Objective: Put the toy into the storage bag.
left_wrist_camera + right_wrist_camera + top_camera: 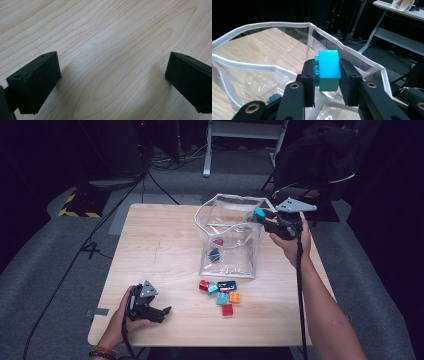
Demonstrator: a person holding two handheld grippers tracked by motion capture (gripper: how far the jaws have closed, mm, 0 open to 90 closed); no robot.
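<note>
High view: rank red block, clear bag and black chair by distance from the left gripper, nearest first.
From the left gripper:
1. Red block, to its right on the table.
2. Clear bag, mid-table beyond the loose blocks.
3. Black chair, past the table's far right corner.

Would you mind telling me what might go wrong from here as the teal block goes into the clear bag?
The right gripper holds the teal block near the clear bag's soft rim; released early, the block might drop outside. The rim sags, so the jaws could snag it and tip the bag onto the loose blocks beside it.
</note>
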